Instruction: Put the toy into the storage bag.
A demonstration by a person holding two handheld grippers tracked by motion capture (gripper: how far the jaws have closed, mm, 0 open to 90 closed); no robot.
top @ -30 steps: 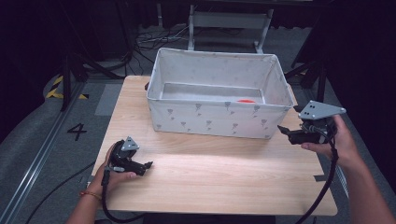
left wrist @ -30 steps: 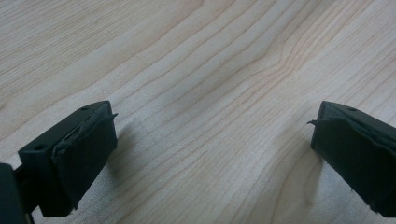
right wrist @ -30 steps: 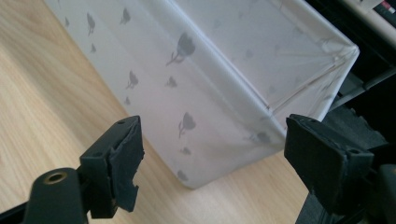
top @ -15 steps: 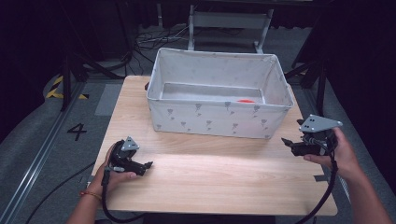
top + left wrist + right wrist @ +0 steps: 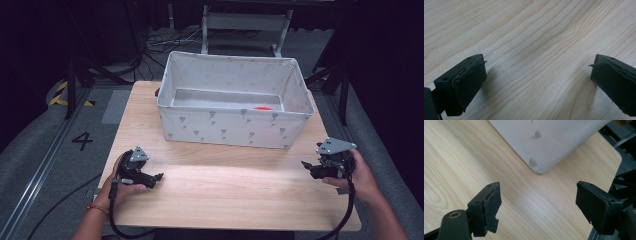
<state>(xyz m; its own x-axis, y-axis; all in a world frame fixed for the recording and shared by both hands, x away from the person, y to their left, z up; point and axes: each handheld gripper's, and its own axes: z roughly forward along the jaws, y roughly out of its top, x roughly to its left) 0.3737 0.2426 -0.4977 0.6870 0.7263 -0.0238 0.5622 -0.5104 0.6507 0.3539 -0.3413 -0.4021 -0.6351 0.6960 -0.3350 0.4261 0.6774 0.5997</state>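
A bare wooden table (image 5: 230,185) was seen; both the left gripper (image 5: 159,176) and right gripper (image 5: 306,165) were held open, empty. Judged: resting between steps; a reach toward the fabric bin (image 5: 225,127) was called for next.

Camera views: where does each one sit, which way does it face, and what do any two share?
High view: above the near edge, looking forward and down on table, fabric bin, both hands, left gripper, right gripper.
Left gripper view: looks past open jaws onto bare wood.
Right gripper view: open jaws, bin corner.
Shared: bin, in high and right gripper views.
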